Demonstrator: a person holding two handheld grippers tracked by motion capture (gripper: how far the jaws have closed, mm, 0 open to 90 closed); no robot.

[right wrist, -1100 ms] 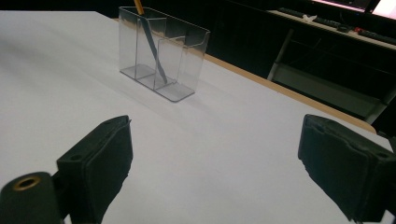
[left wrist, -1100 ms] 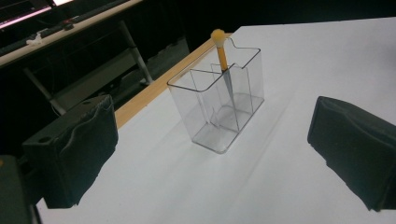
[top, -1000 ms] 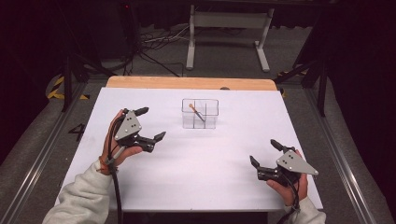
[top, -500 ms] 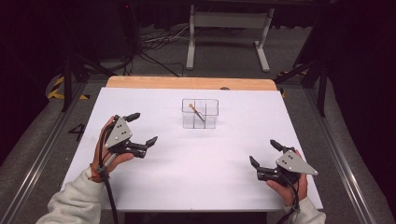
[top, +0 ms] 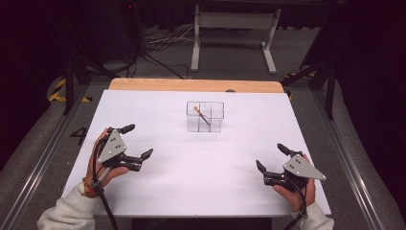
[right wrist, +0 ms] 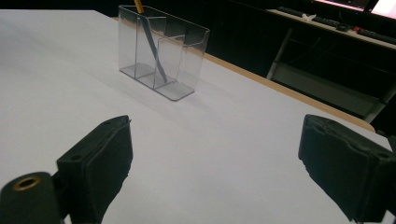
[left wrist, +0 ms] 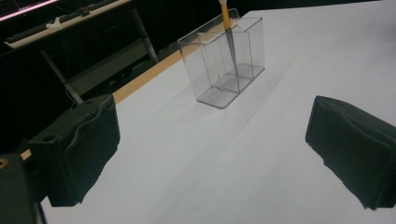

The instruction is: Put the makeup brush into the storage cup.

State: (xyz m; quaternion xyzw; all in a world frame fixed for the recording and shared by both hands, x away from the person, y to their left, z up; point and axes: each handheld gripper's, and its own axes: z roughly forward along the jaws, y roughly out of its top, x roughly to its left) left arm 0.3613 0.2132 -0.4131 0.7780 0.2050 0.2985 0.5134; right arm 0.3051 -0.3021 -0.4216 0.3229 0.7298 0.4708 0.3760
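A clear plastic organizer (top: 205, 116) with several compartments stands on the white table top (top: 201, 163), at its far middle. A thin tool (top: 202, 115) with an orange upper end and a dark lower part leans inside it. My left gripper (top: 138, 141) is held open over the table's left side, nothing between its jaws. My right gripper (top: 271, 157) is open and empty near the front right. In the left gripper view, the organizer (left wrist: 229, 60) and tool (left wrist: 225, 16) lie well beyond the gripper (left wrist: 212, 154). The right gripper view also shows the organizer (right wrist: 161, 53) far ahead of that gripper (right wrist: 219, 168).
A wooden strip (top: 191, 85) runs along the table's far edge. Behind it stand a white metal frame (top: 234, 33) and cables on a dark floor. Metal rails (top: 43, 158) flank the table on both sides.
My left gripper has moved left and back toward the person's side of the table, still open. The right gripper, organizer and tool have not moved.
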